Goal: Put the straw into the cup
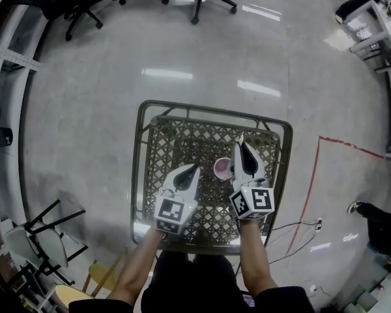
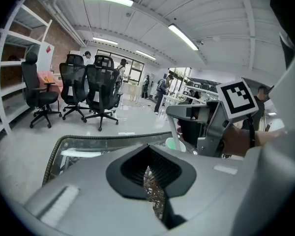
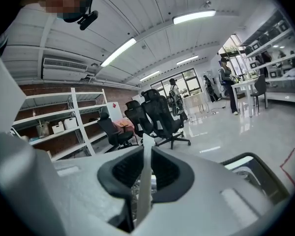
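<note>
Grip: right gripper [image 1: 242, 145] clamped on thin white plastic straw [image 3: 145, 181], upright, probably for straight drop | small pink round cup [image 1: 221, 168] just left, on brown metal lattice table [image 1: 182, 142] | left gripper [image 1: 194, 169] jaws together, empty, near-left, idle.

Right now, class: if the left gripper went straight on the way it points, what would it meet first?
Most likely the table: its lattice top shows straight ahead of the left gripper; the cup stands off to its right.
</note>
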`<state>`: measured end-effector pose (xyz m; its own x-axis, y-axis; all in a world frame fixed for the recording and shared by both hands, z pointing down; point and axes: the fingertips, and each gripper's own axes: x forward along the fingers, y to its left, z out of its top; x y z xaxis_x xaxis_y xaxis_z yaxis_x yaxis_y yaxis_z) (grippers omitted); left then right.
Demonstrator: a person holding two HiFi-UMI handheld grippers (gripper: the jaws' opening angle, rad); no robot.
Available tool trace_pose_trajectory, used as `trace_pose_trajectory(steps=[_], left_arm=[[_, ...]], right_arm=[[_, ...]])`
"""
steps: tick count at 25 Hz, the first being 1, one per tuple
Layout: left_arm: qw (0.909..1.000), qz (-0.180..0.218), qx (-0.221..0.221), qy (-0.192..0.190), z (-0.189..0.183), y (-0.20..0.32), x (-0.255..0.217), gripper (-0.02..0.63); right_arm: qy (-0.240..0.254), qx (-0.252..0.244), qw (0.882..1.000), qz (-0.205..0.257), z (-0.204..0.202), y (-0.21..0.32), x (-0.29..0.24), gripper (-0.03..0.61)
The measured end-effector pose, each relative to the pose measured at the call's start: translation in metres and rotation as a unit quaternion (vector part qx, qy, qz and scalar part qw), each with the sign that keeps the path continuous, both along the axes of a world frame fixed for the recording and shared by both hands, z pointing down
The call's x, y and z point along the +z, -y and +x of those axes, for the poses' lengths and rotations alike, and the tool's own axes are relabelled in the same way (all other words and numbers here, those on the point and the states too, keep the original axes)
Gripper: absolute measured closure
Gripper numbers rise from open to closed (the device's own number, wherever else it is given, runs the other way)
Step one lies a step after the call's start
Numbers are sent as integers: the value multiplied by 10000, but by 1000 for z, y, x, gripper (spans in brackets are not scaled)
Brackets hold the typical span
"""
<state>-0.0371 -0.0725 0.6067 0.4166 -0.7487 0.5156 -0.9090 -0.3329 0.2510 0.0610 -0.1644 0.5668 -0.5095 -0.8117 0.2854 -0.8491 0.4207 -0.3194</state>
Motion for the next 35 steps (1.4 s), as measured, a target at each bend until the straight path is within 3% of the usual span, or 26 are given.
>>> trace_pose_trajectory(steps=[18, 35], left_arm=[[9997, -232, -60, 9, -8, 1, 15, 607], [9998, -132, -92, 65, -4, -8, 7, 607]], right_arm=[[-174, 13, 9997, -175, -1, 0, 30, 522], [-320, -39, 9991, -271, 10, -19, 34, 495]])
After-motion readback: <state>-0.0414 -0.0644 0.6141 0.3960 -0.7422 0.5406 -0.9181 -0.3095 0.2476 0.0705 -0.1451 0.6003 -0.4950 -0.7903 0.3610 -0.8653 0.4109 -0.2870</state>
